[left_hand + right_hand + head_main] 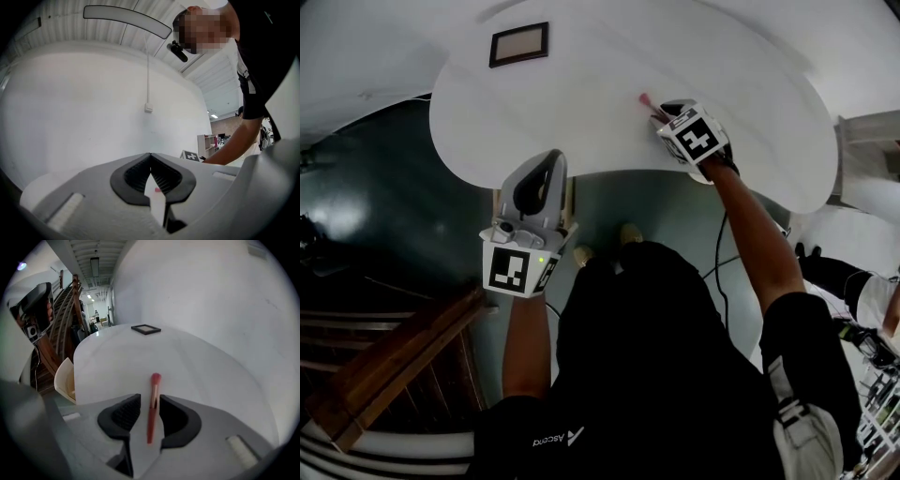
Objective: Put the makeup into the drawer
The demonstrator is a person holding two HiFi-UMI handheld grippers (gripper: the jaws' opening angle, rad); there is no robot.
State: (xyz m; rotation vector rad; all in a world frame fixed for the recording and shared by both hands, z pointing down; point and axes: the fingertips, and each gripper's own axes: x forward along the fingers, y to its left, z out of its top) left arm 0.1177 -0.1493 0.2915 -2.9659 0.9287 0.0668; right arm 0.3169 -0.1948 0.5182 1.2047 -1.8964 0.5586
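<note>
Step — pick-up | our right gripper (664, 112), jaws wide, straddles makeup stick (152, 404) at 1 o'clock on table (581, 94) | left gripper (150, 157) closed | next: we pinch stick.

My grey claws, my black shirt (656, 356).
Left gripper (546, 161) and right gripper (661, 112) each carry a black-and-white marker cube (517, 270); their ribbed pads (123, 414) are black.
</note>
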